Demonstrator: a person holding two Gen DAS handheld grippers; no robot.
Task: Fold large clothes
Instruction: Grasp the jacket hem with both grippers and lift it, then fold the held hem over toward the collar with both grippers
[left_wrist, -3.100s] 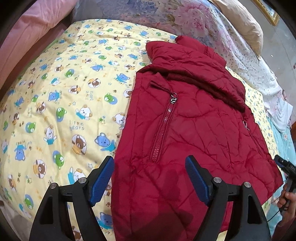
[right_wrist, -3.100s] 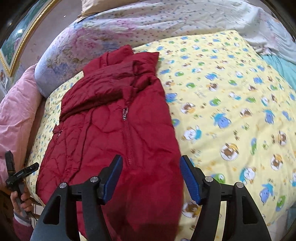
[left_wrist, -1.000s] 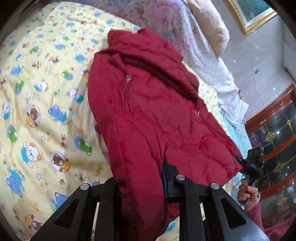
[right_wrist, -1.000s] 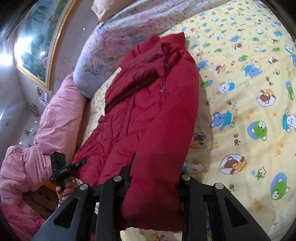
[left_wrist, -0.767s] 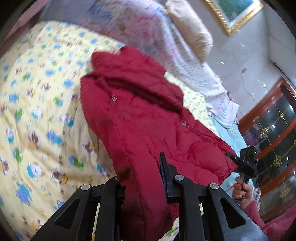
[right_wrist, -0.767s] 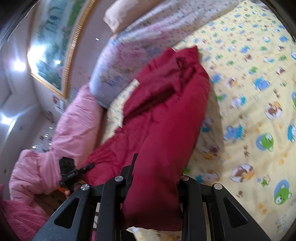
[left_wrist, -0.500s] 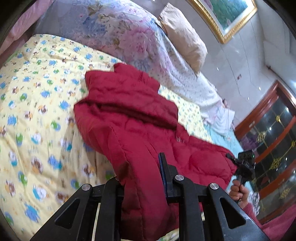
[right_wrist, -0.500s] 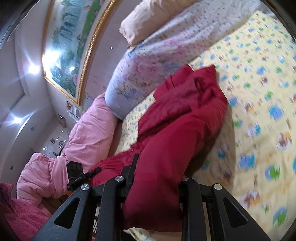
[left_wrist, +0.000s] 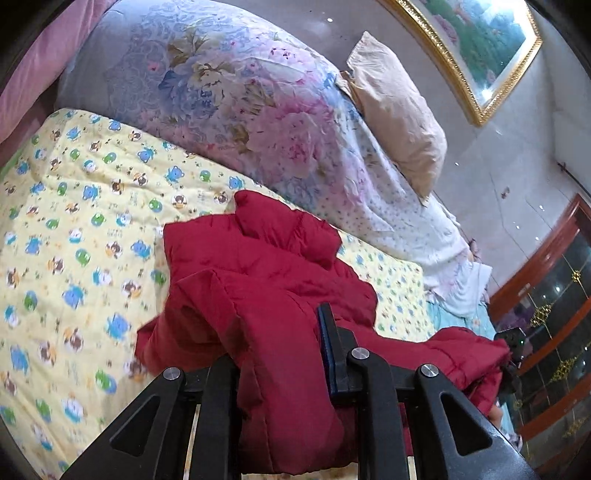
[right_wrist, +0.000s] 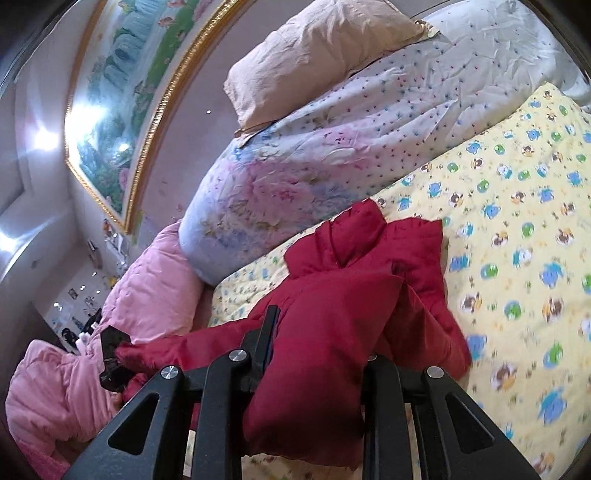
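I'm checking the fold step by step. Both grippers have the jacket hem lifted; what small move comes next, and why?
Probably carry both grips forward and lower the hem onto the collar end. The left gripper and right gripper are shut on the jacket, whose lifted near part already arches over the half lying on the quilt.

Left gripper (left_wrist: 280, 354) fingertips buried in red jacket (left_wrist: 266, 280) — yellow quilt (left_wrist: 74, 221) print motion-blurred.
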